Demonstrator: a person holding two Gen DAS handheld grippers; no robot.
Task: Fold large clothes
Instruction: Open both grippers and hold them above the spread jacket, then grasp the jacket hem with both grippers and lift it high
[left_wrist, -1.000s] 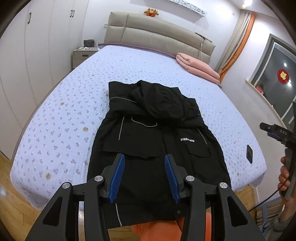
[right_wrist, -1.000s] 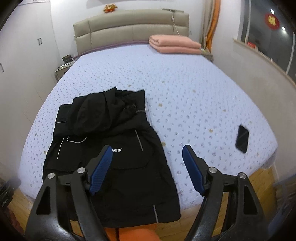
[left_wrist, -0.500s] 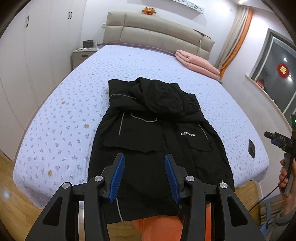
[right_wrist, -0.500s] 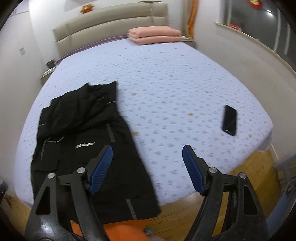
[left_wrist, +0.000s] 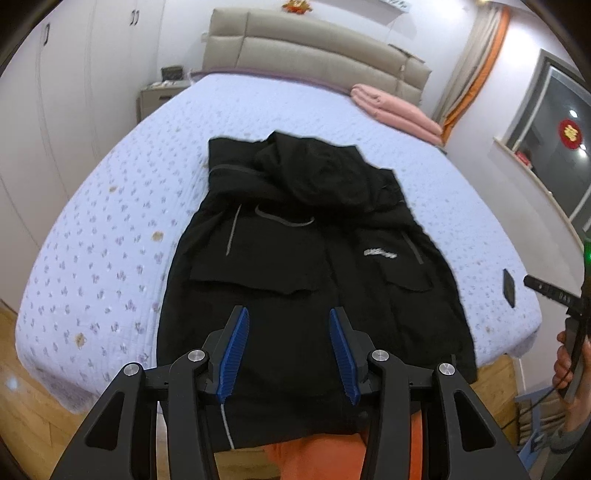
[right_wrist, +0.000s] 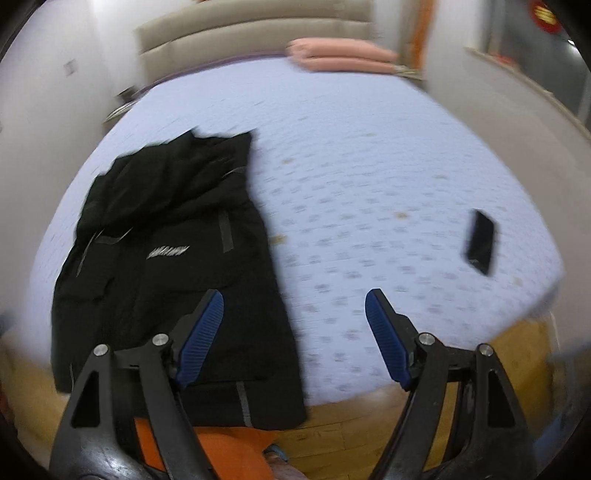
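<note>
A large black hooded jacket lies lengthwise on the lilac flowered bed, hood toward the headboard, hem hanging over the near edge. It also shows in the right wrist view, at the left. My left gripper is open and empty, held above the jacket's hem. My right gripper is open wide and empty, above the bed's near edge to the right of the jacket. The right gripper's body shows at the right edge of the left wrist view, held in a hand.
A black phone lies on the bed near its right corner. A folded pink blanket sits by the padded headboard. A nightstand and white wardrobes stand at the left, a window at the right. Wooden floor lies below the bed.
My right gripper has swung to the right, so the jacket has shifted left in its view and the phone has come nearer the middle. My left gripper has pulled back and risen slightly.
</note>
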